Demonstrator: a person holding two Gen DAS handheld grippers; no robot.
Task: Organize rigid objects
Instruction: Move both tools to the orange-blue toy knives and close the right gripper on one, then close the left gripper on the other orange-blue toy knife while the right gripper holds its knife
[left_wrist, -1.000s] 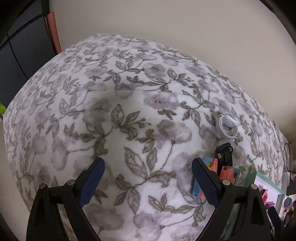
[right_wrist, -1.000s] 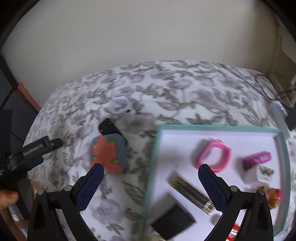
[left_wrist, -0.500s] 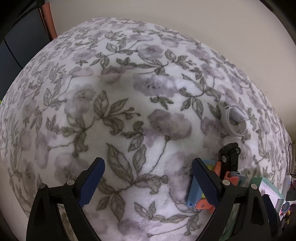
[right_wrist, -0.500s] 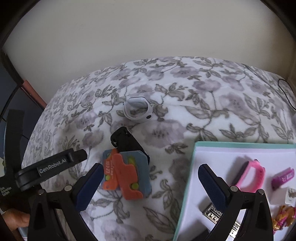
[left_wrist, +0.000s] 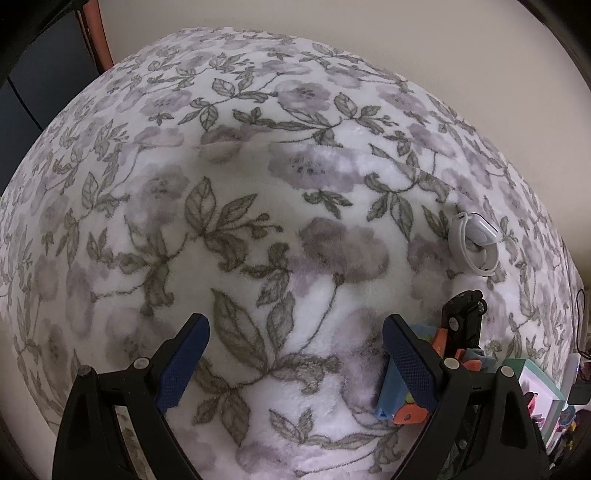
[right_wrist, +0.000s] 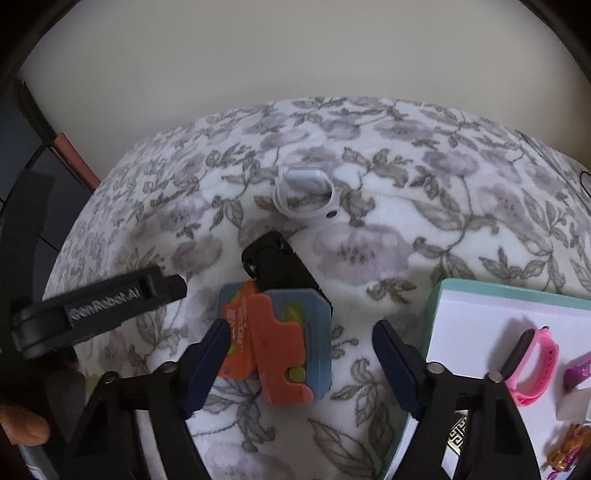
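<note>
An orange and blue flat toy (right_wrist: 280, 343) lies on the floral blanket (right_wrist: 388, 229), partly on top of a black object (right_wrist: 280, 266). My right gripper (right_wrist: 301, 354) straddles the toy and its jaws are closing; the right pad still stands apart from the toy's blue edge. A white wristband (right_wrist: 304, 194) lies farther back. My left gripper (left_wrist: 295, 354) hangs open over bare blanket, nothing between its fingers. In the left wrist view the toy (left_wrist: 388, 402), the black object (left_wrist: 463, 321) and the wristband (left_wrist: 472, 243) sit to its right.
A white tray with a teal rim (right_wrist: 436, 314) at the right holds a pink band (right_wrist: 535, 369) and several small items. The left gripper's arm (right_wrist: 99, 306) reaches in from the left, a hand below it. A wall stands behind the blanket.
My right gripper has moved left, from over the tray to around the orange and blue toy, and its jaws have narrowed. The left gripper sank a little toward the blanket.
</note>
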